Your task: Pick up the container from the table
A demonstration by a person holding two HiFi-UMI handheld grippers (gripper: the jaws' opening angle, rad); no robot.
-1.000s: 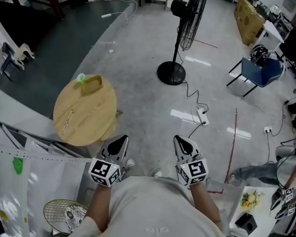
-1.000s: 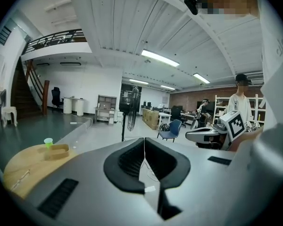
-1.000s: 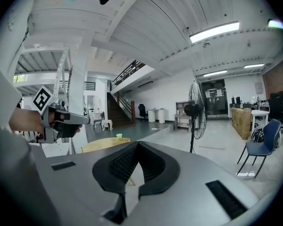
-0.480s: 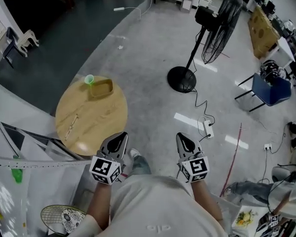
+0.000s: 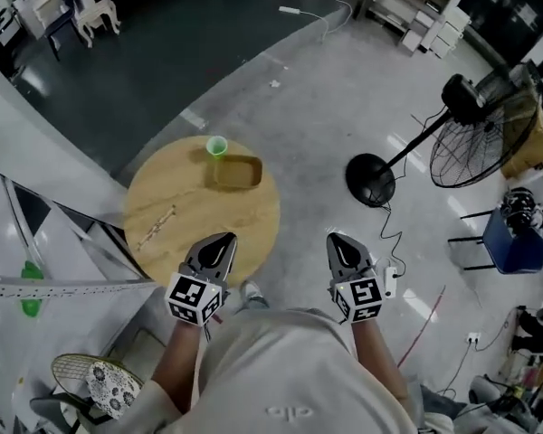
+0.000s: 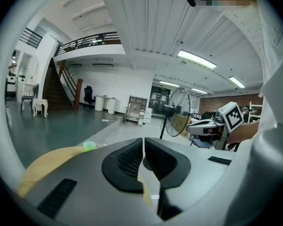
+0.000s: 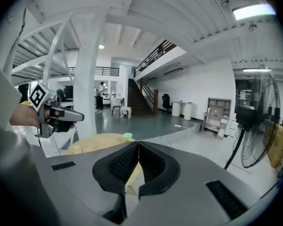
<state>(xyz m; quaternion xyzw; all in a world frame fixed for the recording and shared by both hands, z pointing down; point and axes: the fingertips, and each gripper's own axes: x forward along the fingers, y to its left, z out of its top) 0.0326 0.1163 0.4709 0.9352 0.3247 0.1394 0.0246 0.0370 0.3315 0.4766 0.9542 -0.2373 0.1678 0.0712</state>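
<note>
1. Head view: the round wooden counter sits ahead and to the left. The tan container lies on its far side, with a green cup just beside its far-left corner.
2. A thin stick lies on the counter's left part, well apart from the container.
3. The left gripper hangs over the counter's near edge, and only bare wood shows between it and the container.
4. The right gripper is out over the grey floor, right of the counter.
5. Left gripper view: the fingers are pressed together, holding nothing.
6. Right gripper view: same story, fingers closed tip to tip and empty.
7. Off to the right, a standing fan leans over its round base. Its cable runs to a power strip beside the right gripper.
</note>
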